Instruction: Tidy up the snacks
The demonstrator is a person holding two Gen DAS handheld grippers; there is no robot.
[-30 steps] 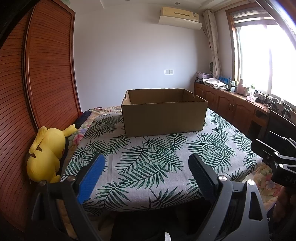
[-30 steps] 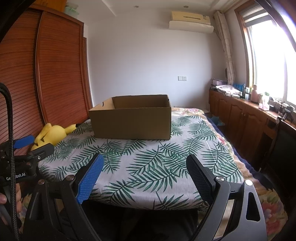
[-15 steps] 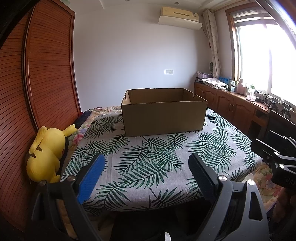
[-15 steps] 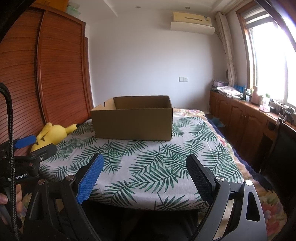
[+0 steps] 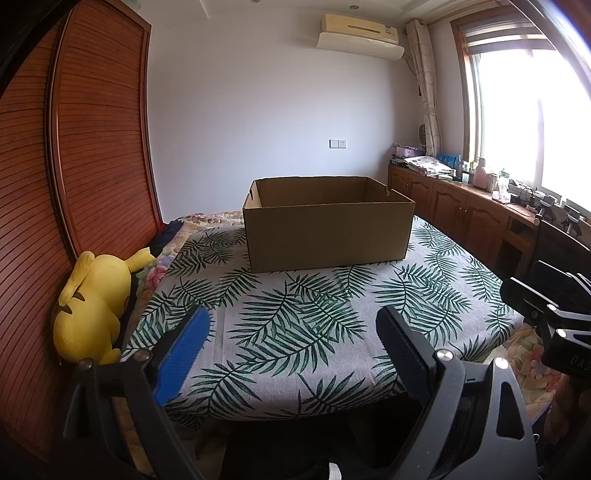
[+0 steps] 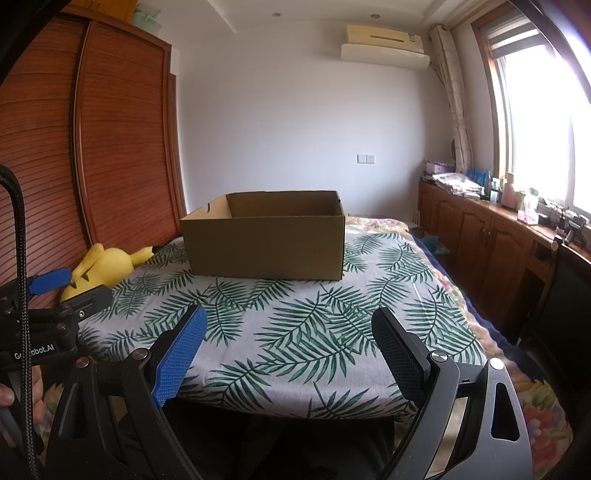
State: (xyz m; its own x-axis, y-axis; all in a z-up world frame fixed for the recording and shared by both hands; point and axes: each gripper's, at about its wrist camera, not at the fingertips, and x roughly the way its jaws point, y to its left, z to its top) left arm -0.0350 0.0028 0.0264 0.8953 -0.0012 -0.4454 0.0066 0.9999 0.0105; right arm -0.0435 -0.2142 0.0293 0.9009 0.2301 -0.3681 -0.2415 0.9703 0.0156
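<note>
On the leaf-print table [image 5: 295,332], the cardboard box [image 5: 328,232] sits at your twelve o'clock; your left gripper [image 5: 291,343] and right gripper [image 6: 288,341] are spread, empty.

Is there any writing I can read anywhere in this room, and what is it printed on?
"Ge...obot.AI": white letters on the left gripper body, seen from the right wrist; a black cable hides the middle letters.
"DAS...": white letters on the right gripper body, seen from the left wrist; the rest is cut off at the picture edge.
Cardboard box: no print on the sides in view.
Air conditioner: any markings are too small to read.
Packages on the wooden counter: too small and blurred.
</note>
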